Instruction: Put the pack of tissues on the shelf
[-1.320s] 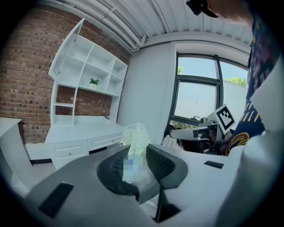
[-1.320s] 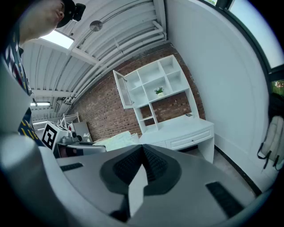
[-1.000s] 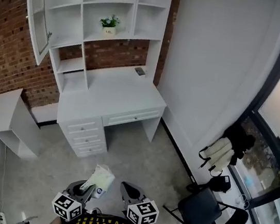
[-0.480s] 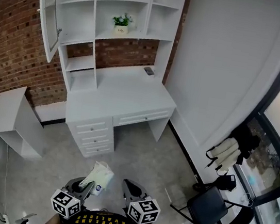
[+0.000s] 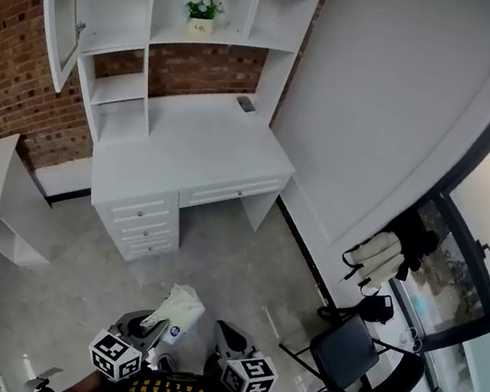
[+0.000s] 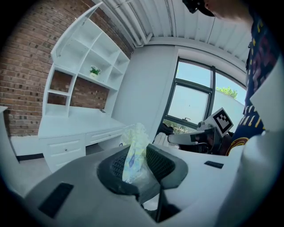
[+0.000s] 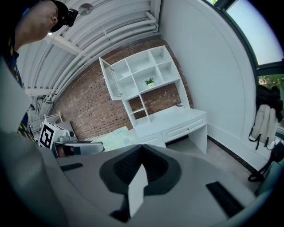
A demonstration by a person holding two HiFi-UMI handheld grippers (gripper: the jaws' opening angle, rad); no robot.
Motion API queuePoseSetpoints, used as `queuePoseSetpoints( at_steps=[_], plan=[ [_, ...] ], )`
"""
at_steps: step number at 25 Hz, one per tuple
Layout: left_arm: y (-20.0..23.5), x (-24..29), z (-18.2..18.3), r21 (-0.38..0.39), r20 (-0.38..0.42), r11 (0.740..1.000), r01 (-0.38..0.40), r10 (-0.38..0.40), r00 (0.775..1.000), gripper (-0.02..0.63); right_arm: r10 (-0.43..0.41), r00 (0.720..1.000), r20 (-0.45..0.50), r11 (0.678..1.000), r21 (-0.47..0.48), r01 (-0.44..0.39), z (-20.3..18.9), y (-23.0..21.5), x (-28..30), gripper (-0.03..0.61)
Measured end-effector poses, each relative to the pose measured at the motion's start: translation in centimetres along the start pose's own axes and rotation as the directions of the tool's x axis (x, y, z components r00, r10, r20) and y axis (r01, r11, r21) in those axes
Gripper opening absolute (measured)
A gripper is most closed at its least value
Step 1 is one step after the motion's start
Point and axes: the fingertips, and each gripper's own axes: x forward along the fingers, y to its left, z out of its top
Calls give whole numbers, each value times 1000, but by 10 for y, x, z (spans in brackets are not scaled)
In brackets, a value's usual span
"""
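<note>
Pinching pack of tissues (image 5: 180,303): left gripper (image 5: 153,323) | right gripper (image 5: 226,334) pressed together | white desk (image 5: 188,150), brick wall (image 5: 9,64), grey floor (image 5: 227,252)

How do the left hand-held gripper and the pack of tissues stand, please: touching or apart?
Touching. The left gripper view shows the left hand-held gripper shut on the pack of tissues.

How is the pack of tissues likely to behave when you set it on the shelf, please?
Probably soft: the pack of tissues crumples where the left gripper pinches it. Likely light, since that pinch alone carries it. It may slump rather than stand.
</note>
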Motion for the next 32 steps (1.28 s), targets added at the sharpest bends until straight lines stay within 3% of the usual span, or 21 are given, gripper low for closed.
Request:
queuePoseSetpoints(
  at_steps=[6, 13, 18, 25, 32],
  plan=[
    [15, 41, 26, 24, 13, 998, -49, 49, 999, 74, 44, 999, -3, 998, -45, -44, 24, -36, 32, -9],
    [25, 110, 64, 18, 19, 988, -152, 152, 988, 74, 119, 993, 28, 993, -25, -118, 78, -106, 58, -9],
    [18, 168, 98, 49, 39, 981, -187, 185, 982, 74, 148, 989, 24, 989, 6, -148, 101, -161, 69, -9],
    [3, 233, 108, 35, 8, 982, -186, 186, 983, 74, 175, 984, 11, 984, 21, -176, 122, -221, 74, -9],
    [8, 278, 119, 40, -22, 987, -156, 157, 987, 74, 127, 992, 10, 989, 70, -128, 132, -265, 82, -9]
  ],
)
